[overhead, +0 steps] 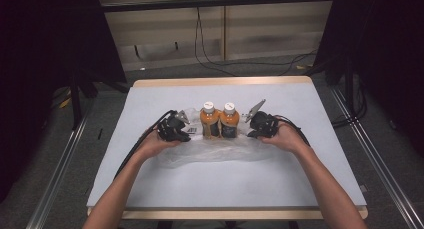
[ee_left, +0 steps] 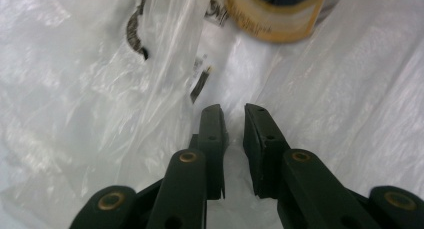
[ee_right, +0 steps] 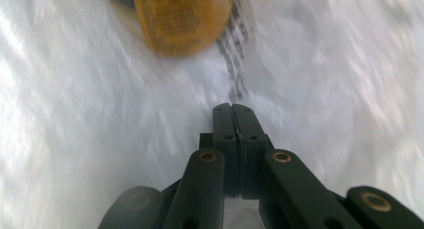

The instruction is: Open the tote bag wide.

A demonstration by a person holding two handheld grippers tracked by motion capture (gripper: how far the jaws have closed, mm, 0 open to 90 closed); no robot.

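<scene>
The left gripper point(ee_left: 233, 116) has its two black jaws a narrow gap apart, with nothing visibly pinched between the pads; clear plastic film lies under and around the tips, and pale film shows through the slit between them. The right gripper point(ee_right: 232, 114) has its jaws pressed fully together, pad against pad, and whether a fold of film is caught in the seam cannot be told through the blur of that view. In the high view the left gripper point(overhead: 175, 127) sits low at the left end of the plastic bag point(overhead: 215, 151), and the right gripper point(overhead: 261, 125) sits low at its right end, each in one of the person's hands, with cables trailing back along the forearms. The bag point(ee_left: 100, 114) is thin, clear and crumpled, spread flat across the middle of the table point(overhead: 150, 189) and printed with dark marks near its edge. Between the two grippers, two orange bottles point(overhead: 220, 121) with white caps stand upright side by side, touching, at the bag's far edge; whether they are inside the film or merely on it cannot be told. The left gripper view shows the base of one bottle point(ee_left: 275, 19) just ahead of the tips, and the right gripper view shows an orange label point(ee_right: 175, 21) close ahead.
</scene>
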